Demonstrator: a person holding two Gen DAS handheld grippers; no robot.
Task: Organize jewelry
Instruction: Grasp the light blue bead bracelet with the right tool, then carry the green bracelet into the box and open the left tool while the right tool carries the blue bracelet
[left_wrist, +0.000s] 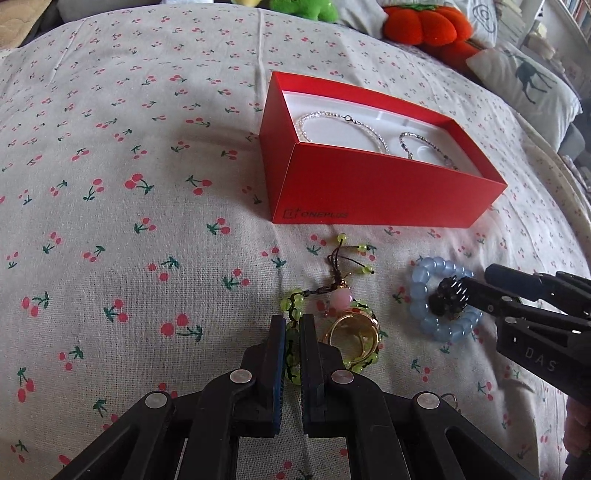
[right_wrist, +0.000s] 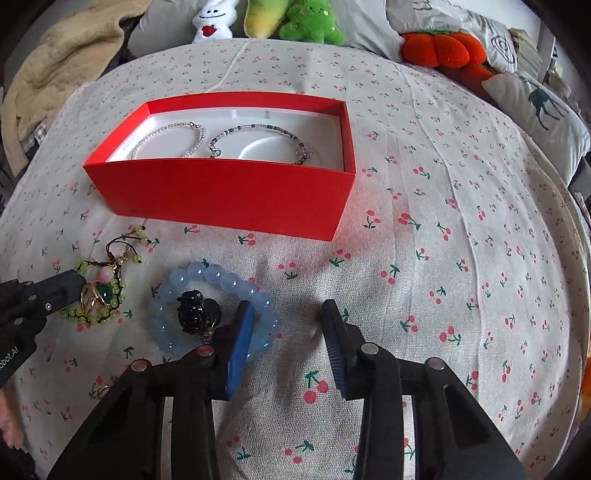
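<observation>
I see cherry-print bedspread (right_wrist: 424, 184) mid-frame | plush toys (right_wrist: 310, 26) top edge | left gripper (left_wrist: 292, 328) pinching green bracelet (left_wrist: 295, 306) | right gripper (right_wrist: 288, 314) wide

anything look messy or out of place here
Yes: the gold rings lie tangled inside the green bead bracelet, and a black hair claw sits inside the blue bead bracelet. All lie on the bedsheet, outside the red box.
</observation>
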